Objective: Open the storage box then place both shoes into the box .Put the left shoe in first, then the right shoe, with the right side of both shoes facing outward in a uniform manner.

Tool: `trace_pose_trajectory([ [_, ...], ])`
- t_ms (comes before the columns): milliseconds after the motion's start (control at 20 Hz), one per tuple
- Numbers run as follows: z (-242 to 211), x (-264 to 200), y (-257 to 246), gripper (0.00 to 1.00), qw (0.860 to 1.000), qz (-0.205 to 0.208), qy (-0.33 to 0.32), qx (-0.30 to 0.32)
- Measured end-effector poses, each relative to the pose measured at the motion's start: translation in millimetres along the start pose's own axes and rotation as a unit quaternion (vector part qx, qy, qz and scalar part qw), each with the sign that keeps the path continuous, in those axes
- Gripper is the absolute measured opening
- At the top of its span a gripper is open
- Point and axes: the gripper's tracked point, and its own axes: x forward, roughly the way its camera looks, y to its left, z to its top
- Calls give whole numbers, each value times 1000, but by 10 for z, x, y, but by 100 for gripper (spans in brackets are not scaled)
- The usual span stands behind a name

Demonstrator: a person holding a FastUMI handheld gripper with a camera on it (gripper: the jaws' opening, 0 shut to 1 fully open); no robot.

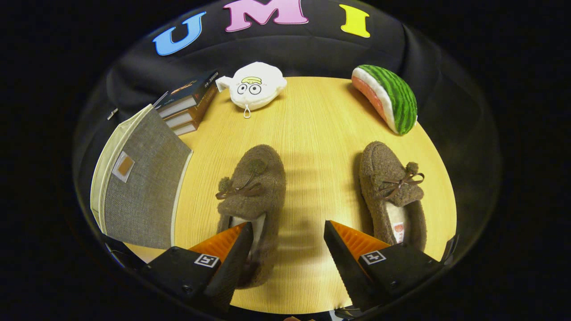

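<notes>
So far we have done nothing: the storage box stands closed on the counter, off to the left of both shoes. The left shoe lies under our left finger, the right shoe beyond the other. Our tool gapes wide, holding nothing.

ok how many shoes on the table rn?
2. One brown shoe lies just ahead of the open gripper, its heel at one finger. The other brown shoe lies apart on the table, nearer the watermelon plush.
</notes>
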Motion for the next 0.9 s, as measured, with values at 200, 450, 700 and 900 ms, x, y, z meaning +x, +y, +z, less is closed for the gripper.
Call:
trace_pose_trajectory([
  [200,14,200,44,98,1000,11,20,18],
  [450,-11,310,202,44,998,34,44,38],
  [700,-30,326,278,25,995,53,61,58],
  [900,-36,301,266,7,994,57,69,69],
])
